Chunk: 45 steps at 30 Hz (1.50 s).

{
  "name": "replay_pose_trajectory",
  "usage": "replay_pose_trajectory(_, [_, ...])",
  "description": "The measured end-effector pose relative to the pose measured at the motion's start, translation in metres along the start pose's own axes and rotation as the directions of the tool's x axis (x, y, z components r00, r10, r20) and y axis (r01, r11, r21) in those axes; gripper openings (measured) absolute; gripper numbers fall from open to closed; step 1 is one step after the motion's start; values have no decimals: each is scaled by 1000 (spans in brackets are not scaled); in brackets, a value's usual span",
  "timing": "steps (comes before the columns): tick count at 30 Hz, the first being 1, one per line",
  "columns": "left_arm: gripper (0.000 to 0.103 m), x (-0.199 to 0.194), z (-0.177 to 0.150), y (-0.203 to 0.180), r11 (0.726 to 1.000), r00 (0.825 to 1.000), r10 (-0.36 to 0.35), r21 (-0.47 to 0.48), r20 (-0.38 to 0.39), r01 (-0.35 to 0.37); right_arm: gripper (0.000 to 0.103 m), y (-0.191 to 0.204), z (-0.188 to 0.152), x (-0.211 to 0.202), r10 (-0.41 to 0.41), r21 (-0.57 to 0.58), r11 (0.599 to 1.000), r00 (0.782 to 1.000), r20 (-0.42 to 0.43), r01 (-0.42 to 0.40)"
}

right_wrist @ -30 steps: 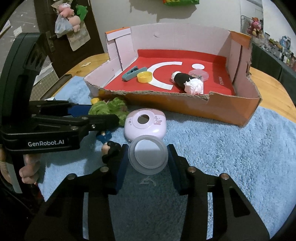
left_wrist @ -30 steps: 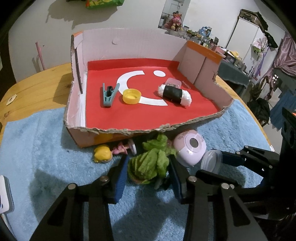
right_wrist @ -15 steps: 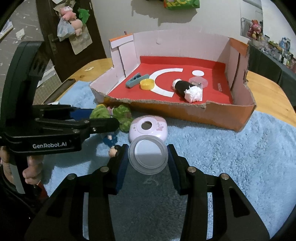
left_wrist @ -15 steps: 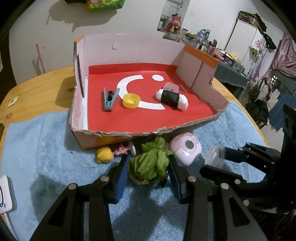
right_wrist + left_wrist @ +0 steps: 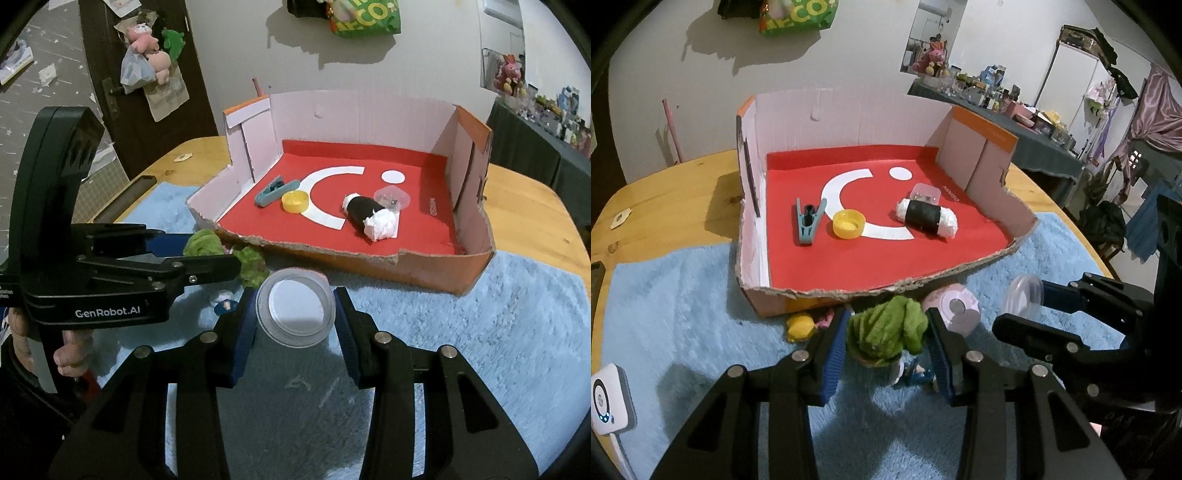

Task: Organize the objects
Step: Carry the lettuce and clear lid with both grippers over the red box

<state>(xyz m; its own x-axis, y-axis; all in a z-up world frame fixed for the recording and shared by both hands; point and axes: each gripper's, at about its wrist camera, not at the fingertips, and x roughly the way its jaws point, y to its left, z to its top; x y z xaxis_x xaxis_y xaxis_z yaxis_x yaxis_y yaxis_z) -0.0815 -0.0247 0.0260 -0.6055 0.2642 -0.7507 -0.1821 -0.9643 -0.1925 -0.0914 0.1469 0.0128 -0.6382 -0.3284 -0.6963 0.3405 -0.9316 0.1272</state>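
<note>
Both grippers have risen since a second ago, each lifting its load off the blue towel (image 5: pixel 683 314). Between the blue pads of the left gripper (image 5: pixel 886 349) sits the green lettuce toy (image 5: pixel 888 328), squeezed from both sides with its leaves bulging above the fingertips; it hangs in front of the box's torn front edge. Over on the right, the right gripper (image 5: pixel 295 314) is clamped on a clear round lid (image 5: pixel 295 312), which stands on edge with its flat face turned toward the camera, also short of the box.

Ahead of them the cardboard box (image 5: pixel 753 155) rests on the towel and wooden table (image 5: pixel 665 192), its red floor carrying four things: a teal clip (image 5: pixel 809 223) at the left, a yellow bottle cap (image 5: pixel 849 223) just beside it, a sushi roll toy (image 5: pixel 927 218) with a black band to the right, and a small clear container (image 5: pixel 925 193) touching the roll's far side.

Outside the box, close to its front wall, lie a pink round toy (image 5: pixel 955 308) and a yellow toy (image 5: pixel 801 326)
</note>
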Motion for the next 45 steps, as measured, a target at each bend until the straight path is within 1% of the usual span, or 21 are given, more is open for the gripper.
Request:
replay_pose_trajectory(20, [44, -3, 29, -3, 999, 999, 20, 31, 41, -22, 39, -3, 30, -8, -3, -44, 999, 999, 50, 5])
replay_pose_trajectory(30, [44, 12, 45, 3, 1000, 999, 26, 16, 29, -26, 39, -15, 44, -1, -3, -38, 999, 998, 55, 5])
replay_pose_trajectory(38, [44, 21, 54, 6, 999, 999, 39, 18, 15, -39, 40, -24, 51, 14, 14, -27, 1000, 999, 31, -13])
replay_pose_trajectory(45, [44, 35, 56, 11, 999, 999, 41, 11, -25, -41, 40, -30, 53, 31, 25, -18, 1000, 1000, -12, -25])
